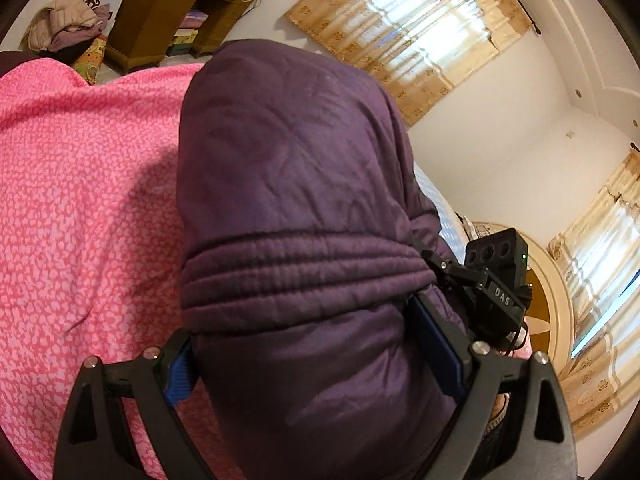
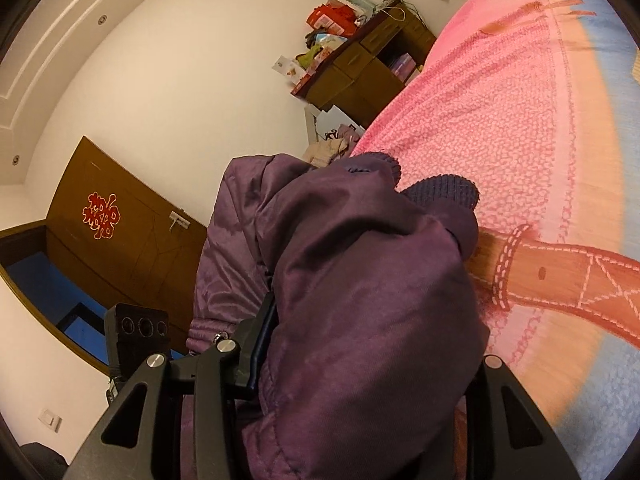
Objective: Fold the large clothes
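Observation:
A purple quilted jacket (image 1: 296, 184) with a ribbed hem band fills the left wrist view and hangs over the pink bedspread (image 1: 80, 184). My left gripper (image 1: 320, 356) is shut on the jacket below the ribbed band, its blue pads pressed into the fabric. In the right wrist view the same jacket (image 2: 360, 280) bunches up with its ribbed cuffs toward the bed. My right gripper (image 2: 368, 360) is shut on the jacket; fabric hides its fingertips. The right gripper also shows in the left wrist view (image 1: 496, 280), close beside the jacket.
The bed carries a pink, orange and blue patterned cover (image 2: 520, 140). A wooden desk (image 1: 168, 12) with clutter stands beyond the bed, with a pile of clothes (image 1: 68, 24) beside it. A brown door (image 2: 120, 232) and curtained windows (image 1: 408, 28) line the walls.

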